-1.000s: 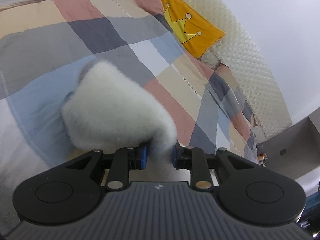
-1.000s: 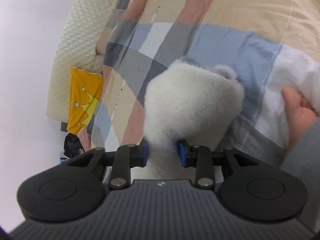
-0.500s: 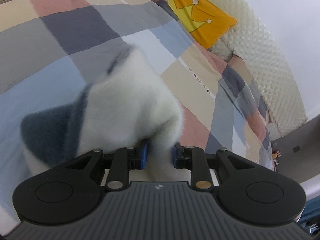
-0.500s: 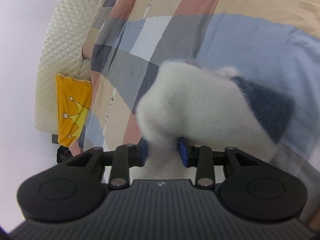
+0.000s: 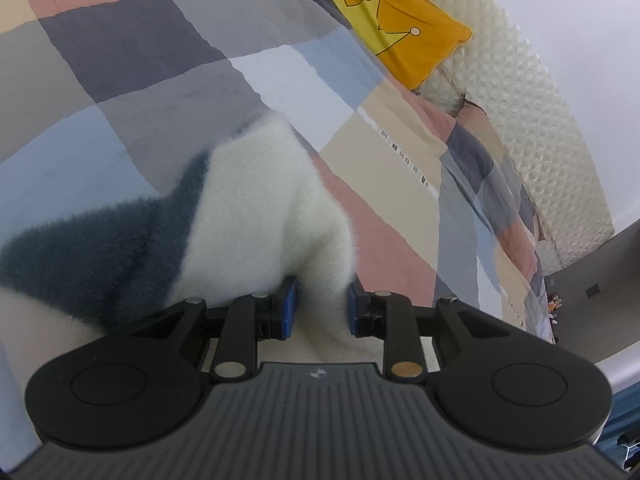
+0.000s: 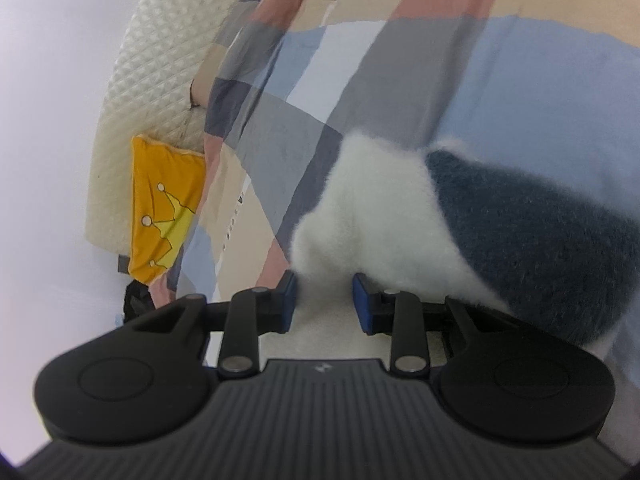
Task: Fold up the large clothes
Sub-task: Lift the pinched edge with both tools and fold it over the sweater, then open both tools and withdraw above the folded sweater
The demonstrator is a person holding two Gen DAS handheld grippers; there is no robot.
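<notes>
A fluffy white garment [image 5: 260, 208] with a dark blue-grey panel [image 5: 100, 252] is held up over the checked bedspread [image 5: 120, 60]. My left gripper [image 5: 319, 307] is shut on a bunched white edge of it. My right gripper [image 6: 325, 301] is shut on another white edge of the same garment [image 6: 372, 208], whose dark panel [image 6: 532, 236] spreads to the right. The fabric hangs stretched forward from both grippers, and its lower part is hidden behind the gripper bodies.
A yellow cushion with a crown print [image 5: 392, 28] leans against the quilted cream headboard [image 5: 540, 120] at the bed's head. It also shows in the right wrist view [image 6: 164, 208]. A dark floor strip [image 5: 592, 280] lies beyond the bed's edge.
Both grippers have lifted and pulled the garment, so its dark panel has turned into view and spread. The hand seen a second ago in the right wrist view is gone.
</notes>
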